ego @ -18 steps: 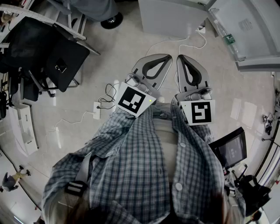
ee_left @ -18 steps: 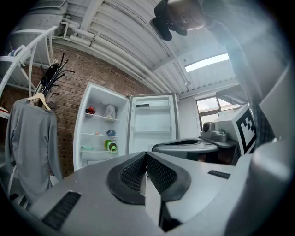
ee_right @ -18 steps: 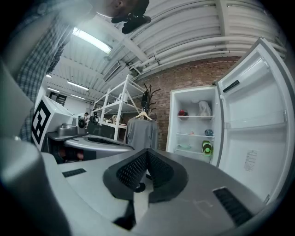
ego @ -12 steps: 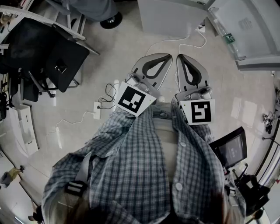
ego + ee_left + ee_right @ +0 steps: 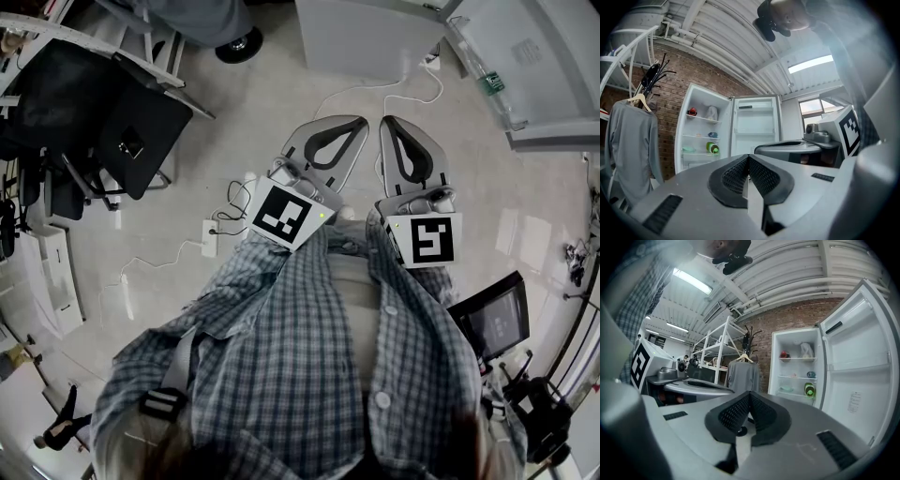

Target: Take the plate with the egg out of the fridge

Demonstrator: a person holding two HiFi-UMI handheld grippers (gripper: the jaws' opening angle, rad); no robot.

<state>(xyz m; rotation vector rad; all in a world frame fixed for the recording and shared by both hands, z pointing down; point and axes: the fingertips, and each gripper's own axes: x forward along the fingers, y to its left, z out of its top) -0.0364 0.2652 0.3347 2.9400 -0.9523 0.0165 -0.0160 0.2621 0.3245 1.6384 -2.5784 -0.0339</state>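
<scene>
Head view has the left tool (image 5: 356, 124) and right tool (image 5: 389, 127) side by side over the floor (image 5: 281, 84), each with its jaws pressed together on nothing. Well ahead of them the fridge (image 5: 733, 129) stands open, with a pale green plate (image 5: 689, 149) at the left edge of a lower shelf.

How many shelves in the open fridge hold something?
3: top shelf, a red item; middle shelf, a blue item; lower shelf, a green item. Others may be hidden.
</scene>
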